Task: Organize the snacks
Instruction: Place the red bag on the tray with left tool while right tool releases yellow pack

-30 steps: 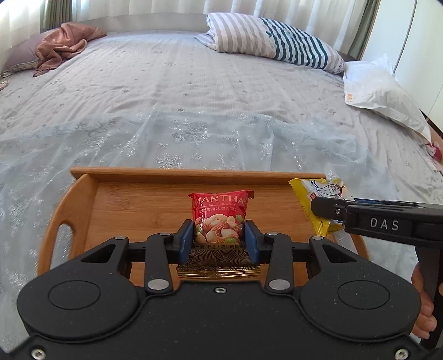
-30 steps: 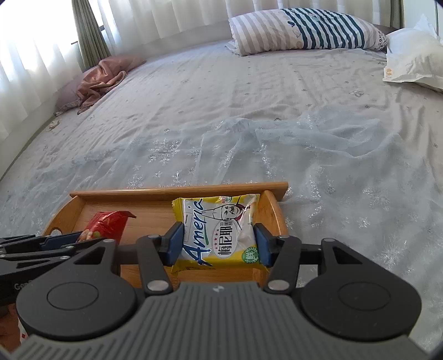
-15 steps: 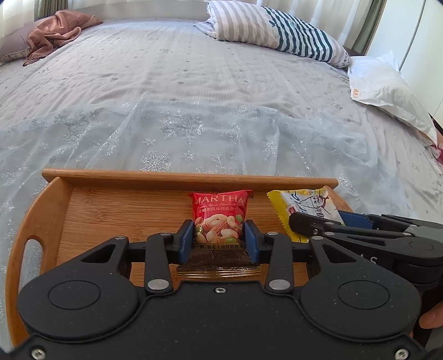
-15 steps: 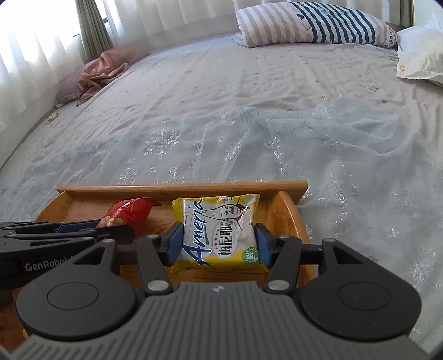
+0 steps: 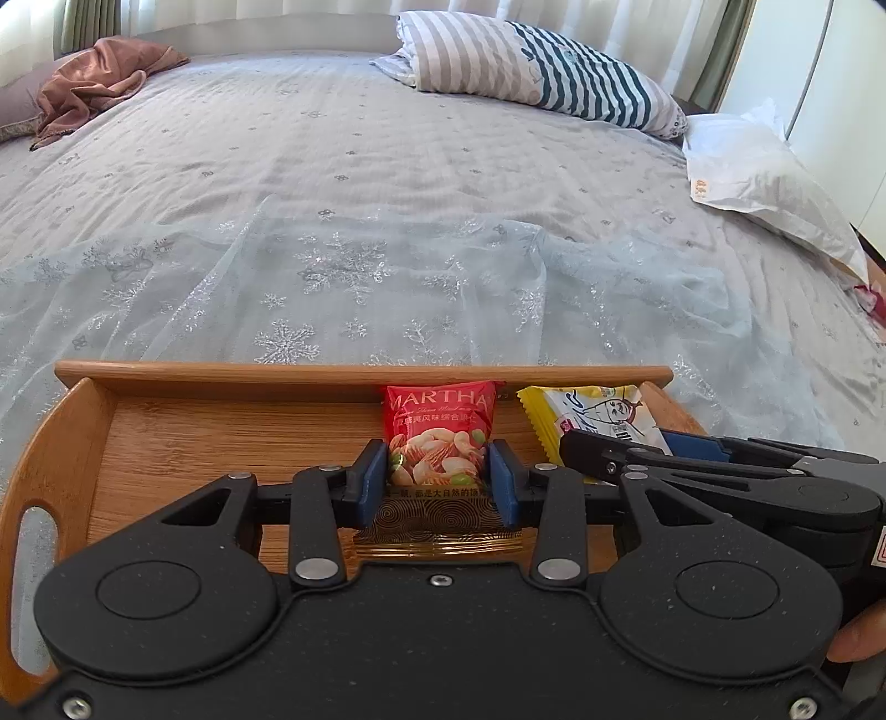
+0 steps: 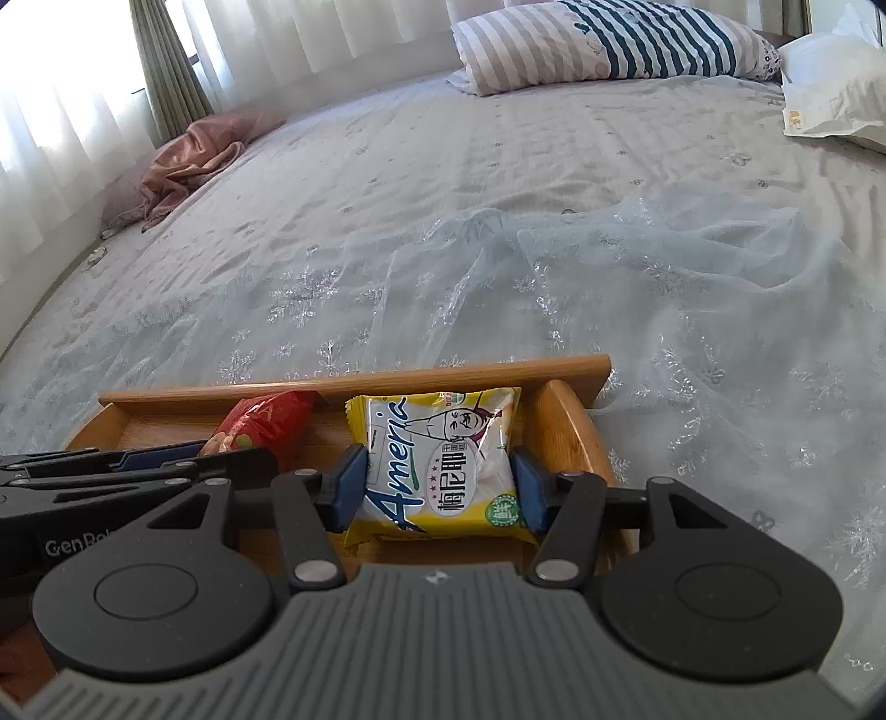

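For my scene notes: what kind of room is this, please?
Most likely a bedroom: a wide bed with a striped pillow, and curtains behind it. The wooden tray of snacks rests on the bed.

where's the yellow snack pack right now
In the right wrist view the yellow snack pack sits clamped in the right gripper, over the wooden tray's right end, beside the red packet.
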